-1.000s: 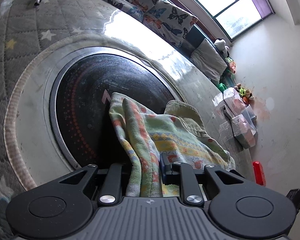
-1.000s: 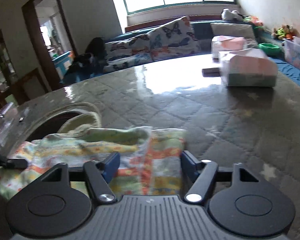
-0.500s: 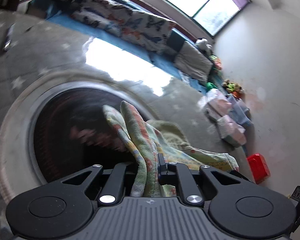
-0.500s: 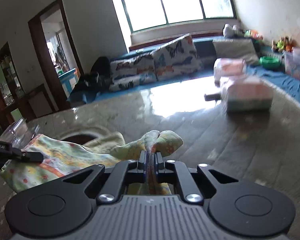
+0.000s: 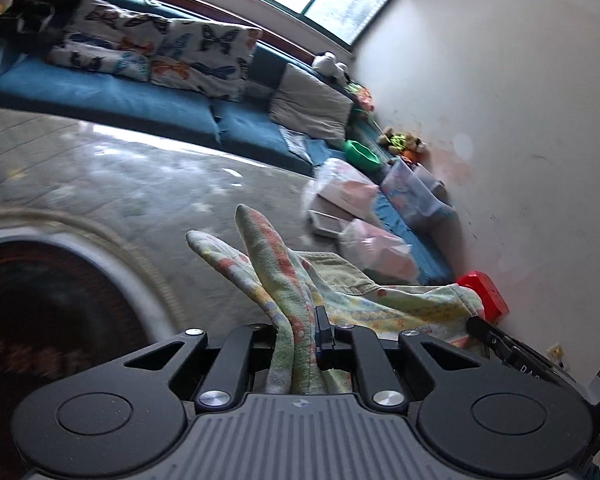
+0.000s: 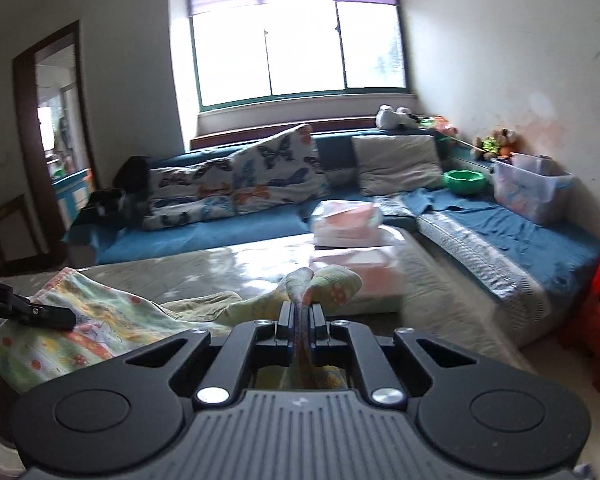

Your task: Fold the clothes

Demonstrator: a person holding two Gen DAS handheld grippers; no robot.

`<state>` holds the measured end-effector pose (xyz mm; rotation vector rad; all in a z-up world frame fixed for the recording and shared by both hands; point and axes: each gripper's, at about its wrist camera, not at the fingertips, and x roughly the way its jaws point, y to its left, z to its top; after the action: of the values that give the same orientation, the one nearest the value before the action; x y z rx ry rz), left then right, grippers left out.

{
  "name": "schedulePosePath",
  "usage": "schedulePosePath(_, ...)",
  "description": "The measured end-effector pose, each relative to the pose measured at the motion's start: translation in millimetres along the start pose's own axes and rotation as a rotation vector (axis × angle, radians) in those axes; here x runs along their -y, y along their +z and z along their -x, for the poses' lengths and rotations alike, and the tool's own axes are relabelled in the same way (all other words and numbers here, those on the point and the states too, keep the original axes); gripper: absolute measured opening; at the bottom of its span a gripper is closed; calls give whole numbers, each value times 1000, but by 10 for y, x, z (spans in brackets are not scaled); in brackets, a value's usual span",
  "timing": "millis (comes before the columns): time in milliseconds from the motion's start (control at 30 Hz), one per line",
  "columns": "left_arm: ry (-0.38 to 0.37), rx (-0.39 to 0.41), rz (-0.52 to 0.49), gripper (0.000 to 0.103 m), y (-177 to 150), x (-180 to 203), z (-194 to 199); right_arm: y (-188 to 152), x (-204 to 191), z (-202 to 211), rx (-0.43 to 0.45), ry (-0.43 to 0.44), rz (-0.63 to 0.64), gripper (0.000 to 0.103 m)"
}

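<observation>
My right gripper (image 6: 300, 320) pinches a fold of the patterned cloth (image 6: 100, 320), jaws closed on it. My left gripper (image 6: 40, 312) clamps the cloth's far-left edge. Beyond the cloth sits the blue sofa (image 6: 220, 236).

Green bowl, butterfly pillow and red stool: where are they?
green bowl (image 6: 464, 181), right wrist view, its rim.
butterfly pillow (image 6: 278, 172), right wrist view, its front.
red stool (image 5: 482, 289), left wrist view, its top.

The garment (image 5: 284, 280) is pale green and yellow with small orange-red prints, the tabletop (image 5: 112, 176) is grey quilted with pale stars, the sofa (image 6: 220, 236) is blue, its cushions (image 6: 276, 172) are white with blue and orange butterflies, and the bowl (image 6: 464, 181) is green.
</observation>
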<state>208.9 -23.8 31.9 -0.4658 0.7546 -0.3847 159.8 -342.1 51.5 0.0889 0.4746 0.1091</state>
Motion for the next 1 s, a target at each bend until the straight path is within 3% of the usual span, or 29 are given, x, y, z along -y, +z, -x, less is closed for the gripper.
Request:
schedulePosePath(200, 2, -80, -24, 12, -70, 106, -447, -208, 362, -149, -54, -55, -38, 6)
schedulePosePath(367, 99, -188, -45, 21, -290, -23, -718, -560, 556, -356, -152, -115, -55, 10)
schedulePosePath(433, 149, -191, -49, 51, -325, -79, -716, -633, 626, -370, -168, -129, -66, 10)
schedulePosePath(533, 212, -153, -84, 56, -301, -105, -612, -661, 640, -340, -165, -123, -68, 12)
schedulePosePath(567, 224, -137, -92, 56, -273, -93, -573, -656, 616, -302, -157, -110, -65, 19)
schedulePosePath(667, 211, -88, -107, 56, -234, -11, -475, -619, 420, -219, -147, -45, -35, 35)
schedulePosePath(800, 149, -85, -141, 55, -247, 189, -511, -562, 216, -322, -151, 25, -1, 36)
schedulePosePath(1000, 85, -122, -177, 54, -294, 371, -740, -504, 199, -581, -166, 27, -13, 36)
